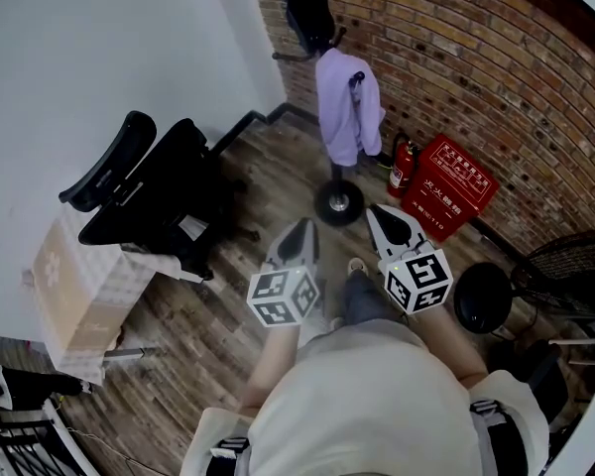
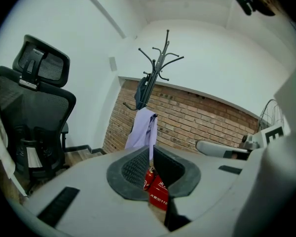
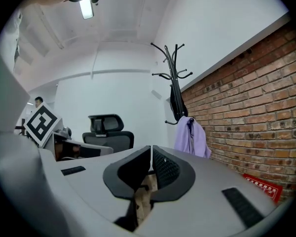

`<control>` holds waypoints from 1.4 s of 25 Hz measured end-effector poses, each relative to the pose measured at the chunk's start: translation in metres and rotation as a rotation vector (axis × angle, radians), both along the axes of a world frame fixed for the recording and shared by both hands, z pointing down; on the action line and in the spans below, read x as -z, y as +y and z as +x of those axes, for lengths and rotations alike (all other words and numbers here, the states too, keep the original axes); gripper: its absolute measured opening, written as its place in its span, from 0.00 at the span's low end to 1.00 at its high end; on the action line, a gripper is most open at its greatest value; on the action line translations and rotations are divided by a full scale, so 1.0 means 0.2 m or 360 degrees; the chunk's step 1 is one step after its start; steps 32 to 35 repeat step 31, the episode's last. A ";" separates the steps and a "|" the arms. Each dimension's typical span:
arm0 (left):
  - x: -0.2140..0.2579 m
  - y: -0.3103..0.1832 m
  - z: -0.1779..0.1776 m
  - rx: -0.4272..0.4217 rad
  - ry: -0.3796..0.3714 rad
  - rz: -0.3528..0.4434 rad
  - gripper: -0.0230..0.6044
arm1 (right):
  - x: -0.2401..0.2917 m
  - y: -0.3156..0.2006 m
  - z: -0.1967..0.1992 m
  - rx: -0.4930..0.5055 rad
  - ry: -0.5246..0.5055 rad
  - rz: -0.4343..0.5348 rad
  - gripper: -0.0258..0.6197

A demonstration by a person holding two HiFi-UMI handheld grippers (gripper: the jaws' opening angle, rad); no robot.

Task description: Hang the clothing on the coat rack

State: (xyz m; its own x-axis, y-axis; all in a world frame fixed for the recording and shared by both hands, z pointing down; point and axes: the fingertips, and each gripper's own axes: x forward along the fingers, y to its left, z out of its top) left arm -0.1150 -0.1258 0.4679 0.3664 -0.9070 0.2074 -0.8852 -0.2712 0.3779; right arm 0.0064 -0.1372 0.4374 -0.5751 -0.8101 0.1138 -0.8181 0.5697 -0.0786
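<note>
Lilac shirt hanging on low hook of coat rack, draping beside pole, below dark garment. Left tongs and right tongs both pressed together, pinching nothing, hovering well short of rack. Hanging looking done. Advising: checking collar is sitting fully over hook, avoiding tugging fabric.

Open floor before coat rack, office chair left, red box right, brick wall behind

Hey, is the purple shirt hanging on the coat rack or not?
On it: the purple shirt hangs draped from the coat rack, partway up its pole and well above the base.
</note>
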 end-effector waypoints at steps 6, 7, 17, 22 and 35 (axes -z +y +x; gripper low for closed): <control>0.01 0.03 0.00 0.0009 -0.0003 0.0001 0.07 | 0.01 0.03 -0.01 0.0013 0.0023 0.0016 0.04; 0.01 0.03 0.00 0.0011 -0.0007 0.0002 0.07 | 0.01 0.04 -0.02 0.0020 0.0035 0.0023 0.04; 0.02 0.01 0.00 0.0006 -0.0047 -0.0002 0.06 | 0.02 0.02 -0.03 0.0047 0.0050 0.0038 0.04; 0.03 0.01 -0.02 0.0021 -0.0065 -0.0005 0.05 | 0.02 0.00 -0.03 0.0043 0.0043 0.0028 0.04; 0.02 0.00 -0.01 0.0025 -0.0080 -0.0008 0.05 | 0.02 -0.02 -0.01 0.0037 0.0031 0.0016 0.04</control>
